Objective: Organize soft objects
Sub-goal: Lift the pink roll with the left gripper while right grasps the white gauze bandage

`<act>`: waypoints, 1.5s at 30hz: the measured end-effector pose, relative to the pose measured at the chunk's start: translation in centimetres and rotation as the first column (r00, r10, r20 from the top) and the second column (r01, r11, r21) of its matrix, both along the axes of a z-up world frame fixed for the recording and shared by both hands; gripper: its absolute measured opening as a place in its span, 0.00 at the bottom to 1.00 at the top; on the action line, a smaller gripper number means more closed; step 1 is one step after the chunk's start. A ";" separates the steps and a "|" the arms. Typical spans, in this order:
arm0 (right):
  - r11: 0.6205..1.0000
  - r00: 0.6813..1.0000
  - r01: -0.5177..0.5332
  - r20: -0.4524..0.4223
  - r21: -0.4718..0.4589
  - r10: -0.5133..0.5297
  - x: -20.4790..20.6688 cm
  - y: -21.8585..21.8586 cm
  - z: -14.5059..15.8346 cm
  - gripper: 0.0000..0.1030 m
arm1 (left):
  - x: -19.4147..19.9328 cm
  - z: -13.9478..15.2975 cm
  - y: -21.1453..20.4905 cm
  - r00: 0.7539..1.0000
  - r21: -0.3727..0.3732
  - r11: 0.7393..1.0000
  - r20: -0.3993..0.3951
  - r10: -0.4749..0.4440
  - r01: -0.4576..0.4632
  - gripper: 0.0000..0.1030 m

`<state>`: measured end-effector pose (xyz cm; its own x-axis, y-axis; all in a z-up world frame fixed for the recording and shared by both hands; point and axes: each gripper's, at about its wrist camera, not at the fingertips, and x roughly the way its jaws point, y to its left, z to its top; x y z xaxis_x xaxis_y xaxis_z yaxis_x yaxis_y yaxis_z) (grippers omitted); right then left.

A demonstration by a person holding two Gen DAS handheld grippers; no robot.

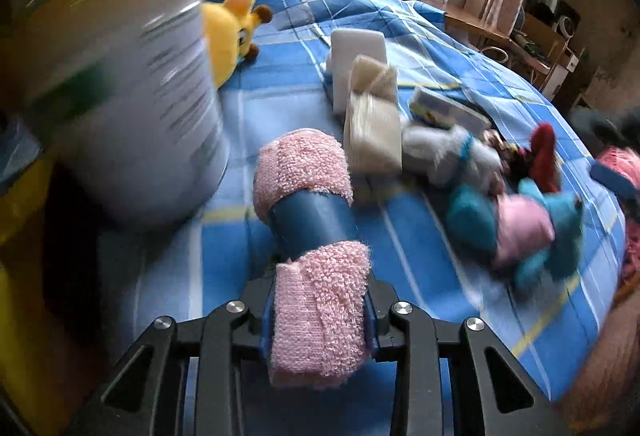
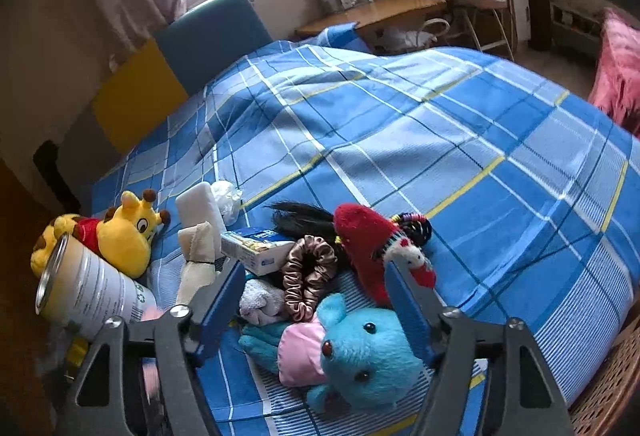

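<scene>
Left wrist view: motion blur smears the tin can (image 1: 124, 108) and the blue plush (image 1: 516, 224). The left gripper (image 1: 320, 300) is clenched on a pink towel roll (image 1: 312, 236) with a blue band, above the checked bed (image 1: 400, 36).

Right wrist view: the right gripper (image 2: 316, 300) is spread wide, its 2 fingers (image 2: 224, 300) either side of the blue plush (image 2: 360, 352), grasping nothing. The can (image 2: 88, 296) partly hides the giraffe (image 2: 120, 240).

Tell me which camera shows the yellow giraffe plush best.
The right wrist view: the yellow giraffe plush lies there sharp, showing its face, horns and red shirt, behind the tin can. In the left wrist view the can hides most of it; only part of its head shows.
</scene>
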<state>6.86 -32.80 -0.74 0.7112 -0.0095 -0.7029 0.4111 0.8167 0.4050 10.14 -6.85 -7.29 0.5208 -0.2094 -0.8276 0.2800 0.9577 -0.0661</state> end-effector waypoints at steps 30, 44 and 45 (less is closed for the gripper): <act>0.907 0.882 -0.412 -0.289 -0.091 0.372 15.4 13.1 -4.2 0.62 | -5.9 -2.9 2.0 0.983 -0.001 0.997 0.166 -0.079 0.081 0.38; 0.777 0.760 -0.627 -0.265 -0.056 0.593 6.8 13.8 -2.9 0.41 | -6.3 -2.9 1.9 0.982 0.007 0.997 0.176 -0.075 0.075 0.38; 0.772 0.751 -0.633 -0.289 -0.062 0.593 6.2 13.8 -3.4 0.41 | -6.3 -2.9 1.8 0.981 0.011 0.997 0.177 -0.074 0.074 0.38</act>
